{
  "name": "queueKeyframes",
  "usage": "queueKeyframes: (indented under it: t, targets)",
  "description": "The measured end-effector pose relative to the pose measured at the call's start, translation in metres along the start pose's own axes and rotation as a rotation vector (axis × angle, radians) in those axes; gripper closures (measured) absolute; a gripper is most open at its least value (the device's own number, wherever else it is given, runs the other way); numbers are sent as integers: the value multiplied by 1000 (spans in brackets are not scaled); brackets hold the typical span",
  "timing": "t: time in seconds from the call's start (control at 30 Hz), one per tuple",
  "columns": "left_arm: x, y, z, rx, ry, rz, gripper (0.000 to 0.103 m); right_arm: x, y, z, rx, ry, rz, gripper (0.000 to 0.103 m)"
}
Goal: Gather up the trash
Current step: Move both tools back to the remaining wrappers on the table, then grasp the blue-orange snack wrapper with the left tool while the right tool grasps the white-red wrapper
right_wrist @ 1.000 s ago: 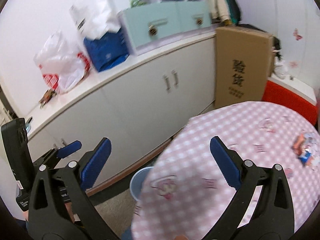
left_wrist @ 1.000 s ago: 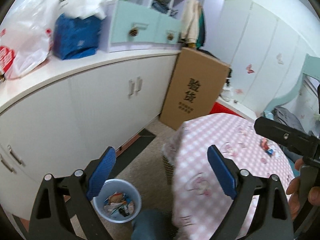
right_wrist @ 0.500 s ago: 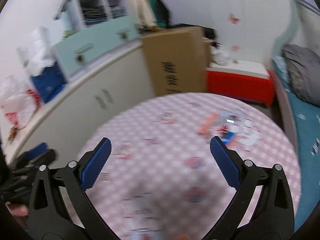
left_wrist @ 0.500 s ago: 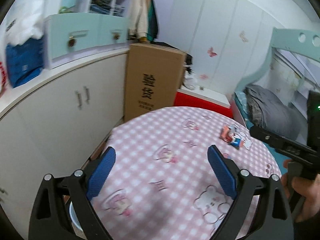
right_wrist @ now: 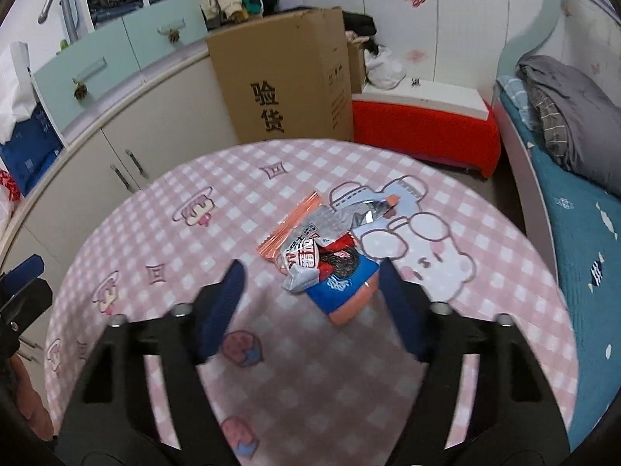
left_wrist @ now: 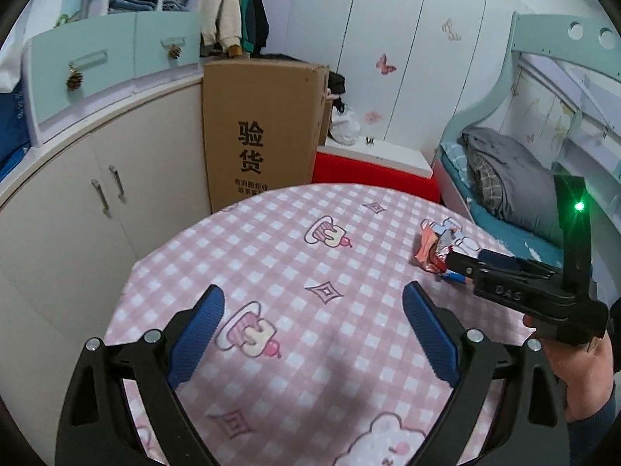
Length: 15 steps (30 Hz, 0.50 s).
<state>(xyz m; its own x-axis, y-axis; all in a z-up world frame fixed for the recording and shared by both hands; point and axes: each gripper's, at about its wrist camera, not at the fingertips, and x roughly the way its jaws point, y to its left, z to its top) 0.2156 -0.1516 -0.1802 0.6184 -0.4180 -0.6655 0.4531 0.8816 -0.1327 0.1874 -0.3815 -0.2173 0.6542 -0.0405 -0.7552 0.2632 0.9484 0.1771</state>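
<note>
A small pile of snack wrappers, orange, silver, red and blue, lies on the round table with the pink checked cloth. My right gripper is open, its blue pads on either side of the near end of the pile, just above the cloth. In the left wrist view the wrappers lie at the right, partly hidden behind my right gripper's fingers. My left gripper is open and empty over the middle of the table.
A tall cardboard box stands behind the table beside white cabinets. A red-sided bench is behind it, and a bed with grey bedding runs along the right.
Both grippers swung right from the cabinets and the floor bin to the table. The right gripper moved forward until its open fingers flank the wrapper pile.
</note>
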Motion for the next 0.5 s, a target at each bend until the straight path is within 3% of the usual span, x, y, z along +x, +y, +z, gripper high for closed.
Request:
queueKeyframes:
  t: [0.1,0.13,0.5]
  targets:
    - [16,-4,4,3,21,-8,12,15,-1,1,-4,21,5,59]
    - [22,-6,5,6,30,-12,12,19,-1,1,-5,30,17,69]
    - [80,-61,17,125,100,-82,12,-24,-49,-8,119,-65,104,71]
